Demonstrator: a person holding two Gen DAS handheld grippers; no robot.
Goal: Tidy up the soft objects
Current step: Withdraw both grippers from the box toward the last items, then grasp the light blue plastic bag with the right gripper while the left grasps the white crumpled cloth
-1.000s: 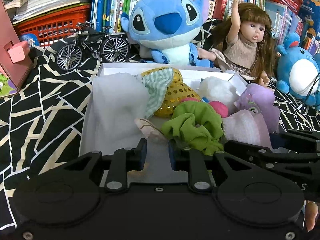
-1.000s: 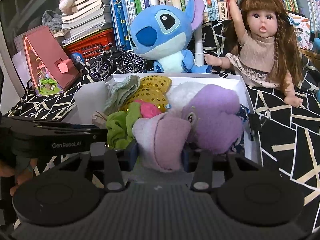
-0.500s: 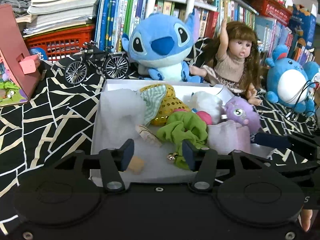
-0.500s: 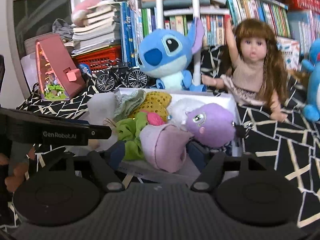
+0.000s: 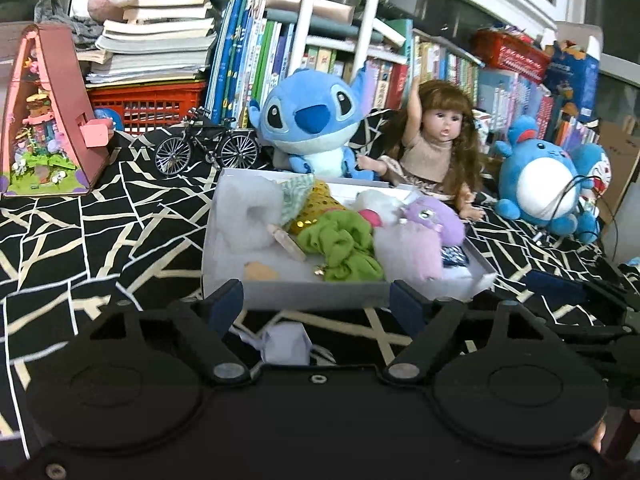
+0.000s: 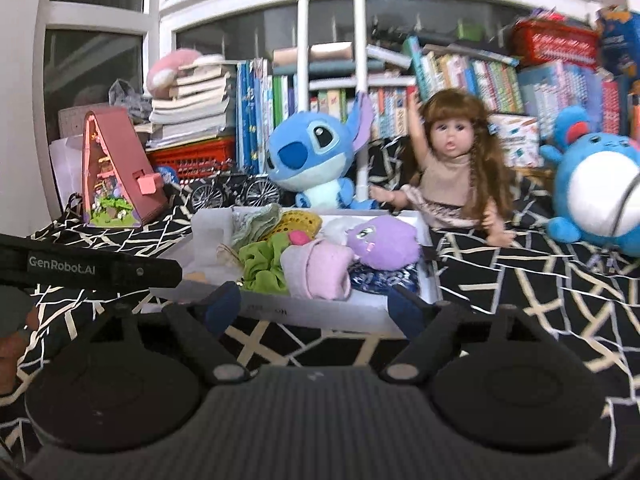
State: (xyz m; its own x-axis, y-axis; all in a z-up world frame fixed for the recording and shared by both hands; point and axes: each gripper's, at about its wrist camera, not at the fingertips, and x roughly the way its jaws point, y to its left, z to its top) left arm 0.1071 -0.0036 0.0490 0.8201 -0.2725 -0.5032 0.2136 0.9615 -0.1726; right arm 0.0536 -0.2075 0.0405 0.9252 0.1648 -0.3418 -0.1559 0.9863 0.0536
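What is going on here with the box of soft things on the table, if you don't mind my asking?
A person is sorting soft items into a white box with a pair of tongs in each hand. The left tongs and right tongs have just been opening and now stand open with nothing between them, in front of the box. A green cloth, a pink sock and a purple plush lie inside the box with other soft pieces.

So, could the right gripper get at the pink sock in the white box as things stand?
Probably yes. The right gripper is open and empty, pointing at the pink sock, which lies on top at the near edge of the white box. Only the box's low front wall stands between them.
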